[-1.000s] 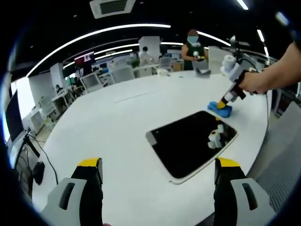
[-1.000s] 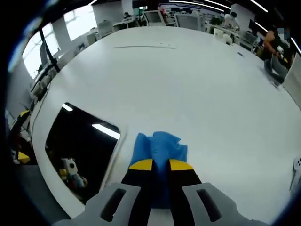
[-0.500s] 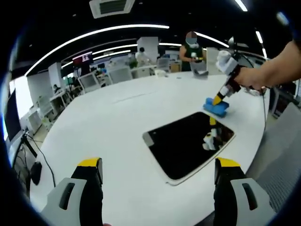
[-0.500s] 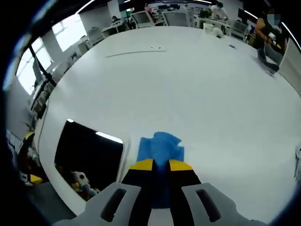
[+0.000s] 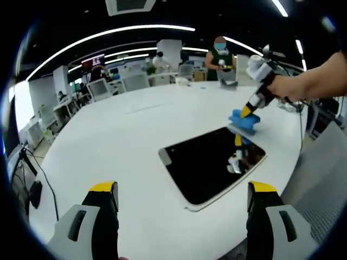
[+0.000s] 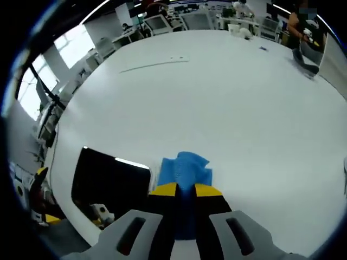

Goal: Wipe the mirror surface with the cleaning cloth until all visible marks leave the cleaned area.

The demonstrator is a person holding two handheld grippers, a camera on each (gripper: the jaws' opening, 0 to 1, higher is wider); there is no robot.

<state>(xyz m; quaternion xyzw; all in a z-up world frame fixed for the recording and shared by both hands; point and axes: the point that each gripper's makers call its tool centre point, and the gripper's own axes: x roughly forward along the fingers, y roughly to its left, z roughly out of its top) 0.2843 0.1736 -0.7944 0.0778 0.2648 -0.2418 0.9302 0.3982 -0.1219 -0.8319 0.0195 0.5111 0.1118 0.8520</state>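
1. I see the mirror (image 5: 211, 165) lying flat on the white table (image 5: 119, 146), its long axis running diagonally in the left gripper view, from near right up toward far left.
2. My right gripper (image 6: 184, 190) has its jaws pinched nearly together on the blue cleaning cloth (image 6: 184, 169), which sticks out past the yellow tips.
3. In the left gripper view, the cloth (image 5: 242, 120) sits at the mirror's far right corner, with the right gripper (image 5: 245, 112) angled down onto it.
4. My left gripper (image 5: 181, 189) hangs with jaws wide apart, gripping nothing, near the mirror's close edge.
5. No containers are visible on the table.
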